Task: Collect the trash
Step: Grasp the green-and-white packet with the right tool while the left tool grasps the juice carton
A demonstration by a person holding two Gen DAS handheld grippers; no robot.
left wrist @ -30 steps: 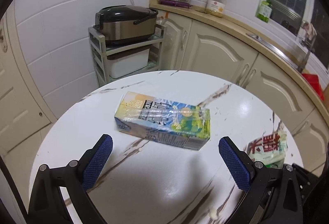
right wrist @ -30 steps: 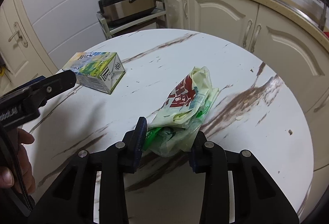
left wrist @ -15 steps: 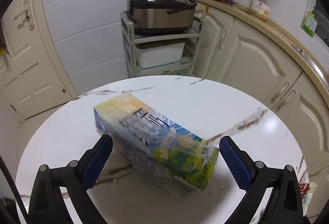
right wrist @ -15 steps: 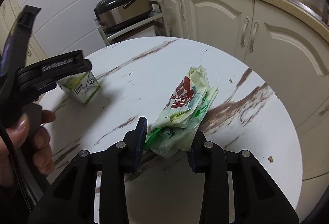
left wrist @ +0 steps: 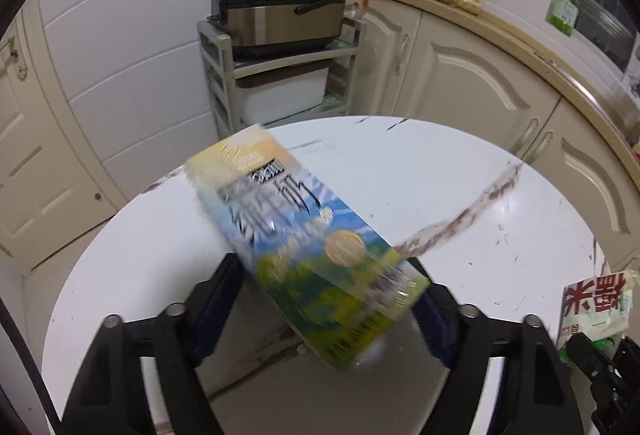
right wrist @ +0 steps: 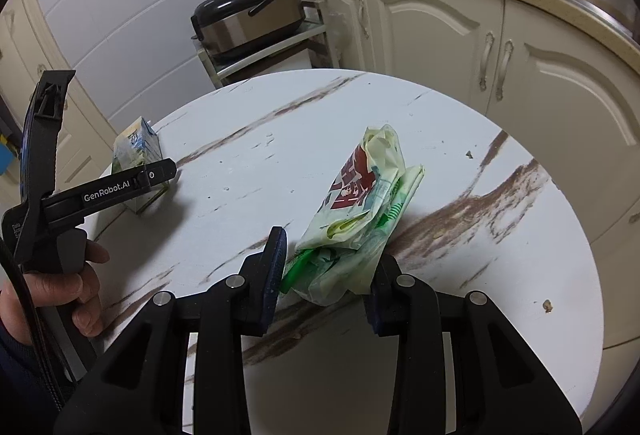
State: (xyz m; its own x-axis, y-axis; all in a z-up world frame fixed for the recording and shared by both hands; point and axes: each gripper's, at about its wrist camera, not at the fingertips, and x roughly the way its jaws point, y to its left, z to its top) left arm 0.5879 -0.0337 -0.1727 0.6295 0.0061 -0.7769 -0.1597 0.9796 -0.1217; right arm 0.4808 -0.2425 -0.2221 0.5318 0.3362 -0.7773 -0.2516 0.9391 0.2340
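The round marble table point(right wrist: 360, 115) has bare top across its far and right parts, while the milk carton point(left wrist: 304, 247) lies at its left edge, with the shelf cart and rice cooker point(left wrist: 276, 15) beyond and cabinets point(right wrist: 440, 35) along the far right. The left gripper point(left wrist: 326, 291) has just been closing around the carton's near end; blur hides contact. The right gripper point(right wrist: 326, 271) is clenched on the crumpled plastic bag point(right wrist: 360, 203) near the table's middle.

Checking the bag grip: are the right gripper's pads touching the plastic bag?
Touching. The right wrist view shows the right gripper pinching the plastic bag between both pads.
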